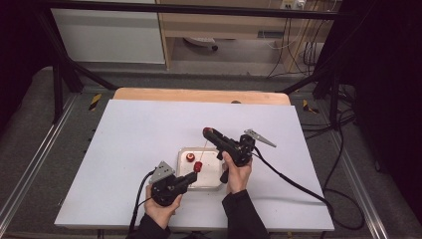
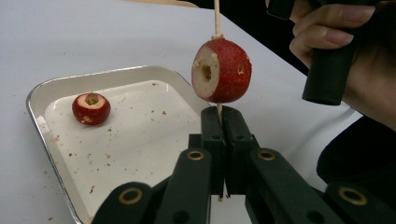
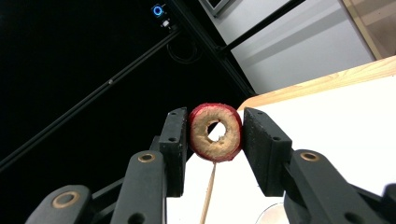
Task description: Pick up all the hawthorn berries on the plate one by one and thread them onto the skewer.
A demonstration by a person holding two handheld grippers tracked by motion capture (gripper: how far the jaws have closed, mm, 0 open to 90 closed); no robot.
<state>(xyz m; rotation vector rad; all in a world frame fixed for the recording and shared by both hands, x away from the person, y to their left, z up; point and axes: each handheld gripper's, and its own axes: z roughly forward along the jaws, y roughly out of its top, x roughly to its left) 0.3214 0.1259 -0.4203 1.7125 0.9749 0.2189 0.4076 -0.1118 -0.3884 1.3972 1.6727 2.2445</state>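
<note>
Partly hidden skewer (image 2: 216,18) end inside the left claw (image 2: 222,116).

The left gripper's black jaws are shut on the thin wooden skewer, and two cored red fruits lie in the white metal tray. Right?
Not quite: the left gripper view shows one cored red fruit in the white metal tray. The left gripper is indeed shut on the thin wooden skewer.

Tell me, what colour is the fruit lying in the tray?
Red skin, pale cut top; the fruit shows best in the left gripper view.
</note>
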